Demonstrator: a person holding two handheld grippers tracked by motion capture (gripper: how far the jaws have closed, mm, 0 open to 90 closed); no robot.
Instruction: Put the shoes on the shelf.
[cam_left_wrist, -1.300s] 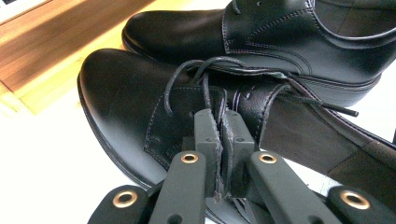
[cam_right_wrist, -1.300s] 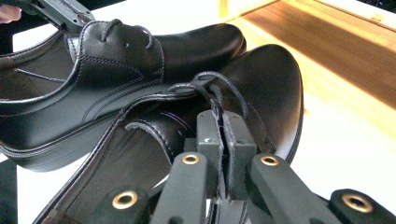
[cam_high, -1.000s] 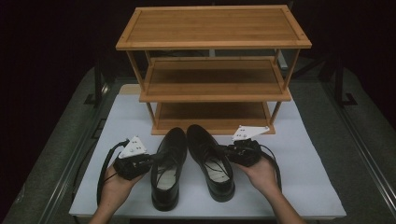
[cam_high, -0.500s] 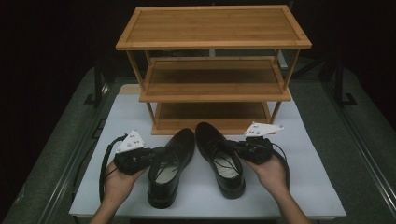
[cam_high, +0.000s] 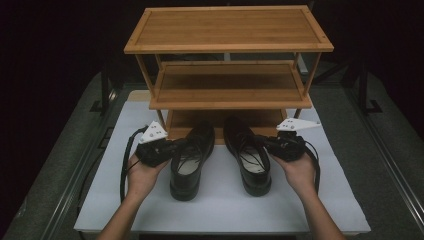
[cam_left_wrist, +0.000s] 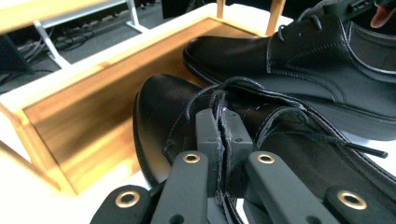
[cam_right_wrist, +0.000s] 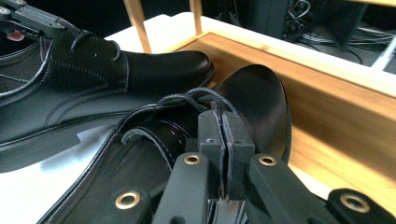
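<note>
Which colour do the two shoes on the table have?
Both shoes, the left shoe and the right shoe, are plain glossy black, seen best in the left gripper view.

Left shoe (cam_high: 191, 157), black leather lace-up, upright, toe at the rack's (cam_high: 227, 120) bottom shelf edge, heel toward the person, right shoe (cam_high: 248, 155), matching, beside it and apart, toe likewise at the shelf, laces loose.

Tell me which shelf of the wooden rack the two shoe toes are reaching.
The bottom shelf: the toes of the left shoe and right shoe are at its front edge. The middle shelf and top shelf sit higher, bare.
</note>
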